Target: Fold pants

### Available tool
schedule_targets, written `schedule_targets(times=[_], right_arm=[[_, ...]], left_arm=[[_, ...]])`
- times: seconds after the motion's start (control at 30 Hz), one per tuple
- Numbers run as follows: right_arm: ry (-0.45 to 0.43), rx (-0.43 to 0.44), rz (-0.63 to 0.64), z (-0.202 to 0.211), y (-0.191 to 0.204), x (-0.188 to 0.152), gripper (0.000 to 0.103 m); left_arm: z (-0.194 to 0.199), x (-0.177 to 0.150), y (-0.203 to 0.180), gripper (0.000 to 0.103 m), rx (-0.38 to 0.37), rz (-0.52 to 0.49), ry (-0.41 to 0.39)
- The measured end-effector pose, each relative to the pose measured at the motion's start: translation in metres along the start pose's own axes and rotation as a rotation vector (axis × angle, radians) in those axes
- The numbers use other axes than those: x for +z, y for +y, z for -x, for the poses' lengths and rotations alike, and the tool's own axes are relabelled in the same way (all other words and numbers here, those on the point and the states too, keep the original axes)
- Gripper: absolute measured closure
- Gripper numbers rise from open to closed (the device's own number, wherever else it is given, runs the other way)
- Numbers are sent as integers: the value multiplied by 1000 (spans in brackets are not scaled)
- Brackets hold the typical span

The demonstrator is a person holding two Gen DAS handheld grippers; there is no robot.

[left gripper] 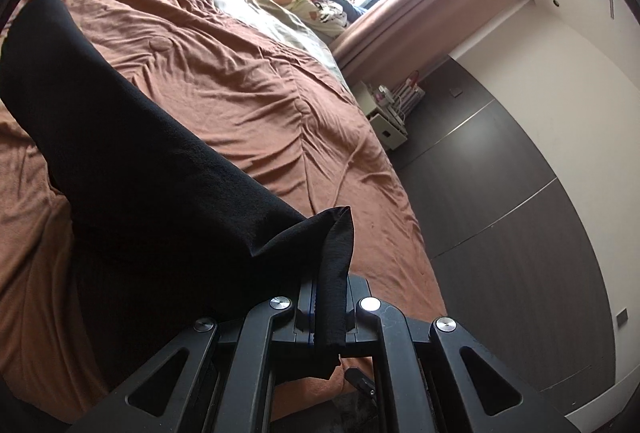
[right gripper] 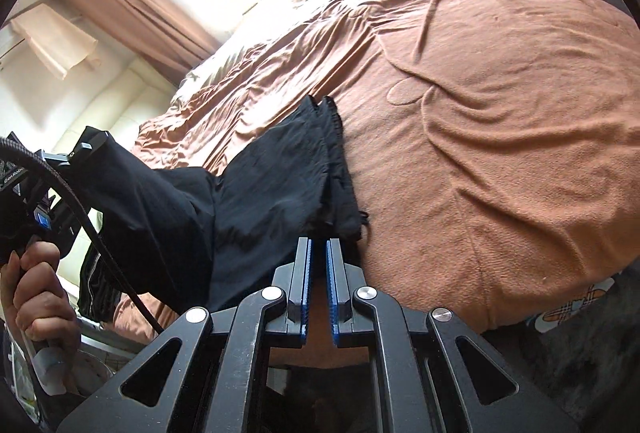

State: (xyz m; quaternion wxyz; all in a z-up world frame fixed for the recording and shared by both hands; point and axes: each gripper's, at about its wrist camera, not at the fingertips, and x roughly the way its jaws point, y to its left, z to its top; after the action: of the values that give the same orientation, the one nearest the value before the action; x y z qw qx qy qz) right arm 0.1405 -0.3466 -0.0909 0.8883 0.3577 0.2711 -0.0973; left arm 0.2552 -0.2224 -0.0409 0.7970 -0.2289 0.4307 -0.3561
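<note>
In the left wrist view, the left gripper [left gripper: 326,307] pinches a corner of the black pants [left gripper: 132,169], whose length runs away over the brown bed [left gripper: 256,93]. In the right wrist view, the right gripper [right gripper: 318,273], jaws narrowly parted and empty, sits just short of the pants' folded edge near the bed's near edge.

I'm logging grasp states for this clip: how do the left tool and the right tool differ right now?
The left tool is shut on a bunched corner of the black pants; the right tool holds nothing, with a narrow gap showing between its blue pads. The left tool lifts fabric off the brown bedspread; the right tool only points at the pants edge lying on it. Both share the same black linkage design.
</note>
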Motion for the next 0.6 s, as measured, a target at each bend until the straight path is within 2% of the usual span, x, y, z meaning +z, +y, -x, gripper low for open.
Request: schedule_targets(times=[0.27, 0.43, 0.6], right_arm=[[7, -34, -58, 16, -33, -5, 98], [6, -44, -86, 25, -46, -6, 98], [13, -36, -96, 19, -46, -5, 98]], left_arm=[[-61, -43, -9, 97, 24, -24, 147], [-71, -62, -5, 97, 29, -30, 205], [-69, -68, -3, 97, 25, -38, 233]])
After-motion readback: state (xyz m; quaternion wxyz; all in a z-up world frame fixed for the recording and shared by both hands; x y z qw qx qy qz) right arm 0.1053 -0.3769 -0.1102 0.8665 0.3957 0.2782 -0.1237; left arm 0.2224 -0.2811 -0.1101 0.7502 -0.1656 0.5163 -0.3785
